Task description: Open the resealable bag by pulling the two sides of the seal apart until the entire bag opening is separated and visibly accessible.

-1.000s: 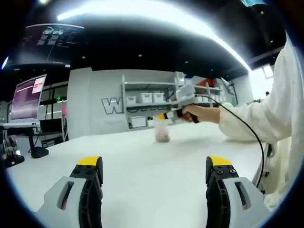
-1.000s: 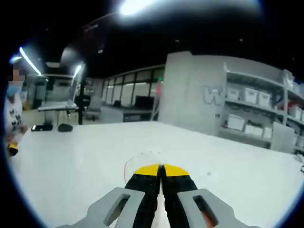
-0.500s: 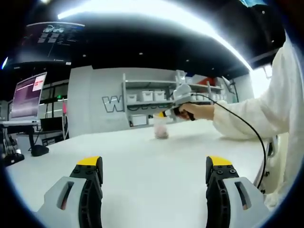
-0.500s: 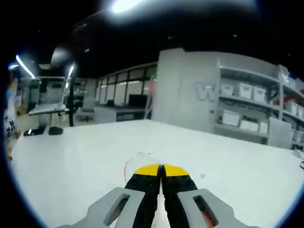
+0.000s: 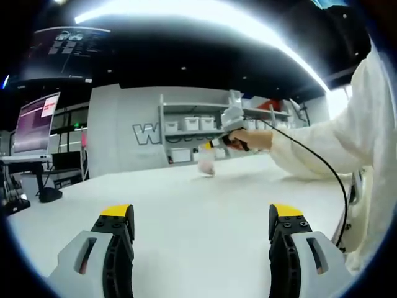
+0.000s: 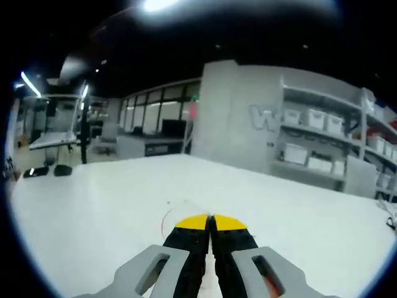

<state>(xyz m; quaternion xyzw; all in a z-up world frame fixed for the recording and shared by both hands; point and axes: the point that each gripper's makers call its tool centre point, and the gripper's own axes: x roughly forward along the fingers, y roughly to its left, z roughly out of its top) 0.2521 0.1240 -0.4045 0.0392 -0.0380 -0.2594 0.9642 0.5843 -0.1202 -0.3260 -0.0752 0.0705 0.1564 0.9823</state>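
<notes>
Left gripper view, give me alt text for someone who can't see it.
Across a white table, the right gripper, held in a hand, pinches the top of a small clear bag that hangs just above the tabletop. In the foreground, the left gripper stands open, holding nothing. Shelves with bins line the back wall.

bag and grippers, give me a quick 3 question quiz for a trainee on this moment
1. True or false: the left gripper is open.
2. What is the right gripper shut on? A) the bag B) a cup C) nothing
3. Fill in: the bag hangs above the white ____.

Key: 1 true; 2 A; 3 table
</notes>
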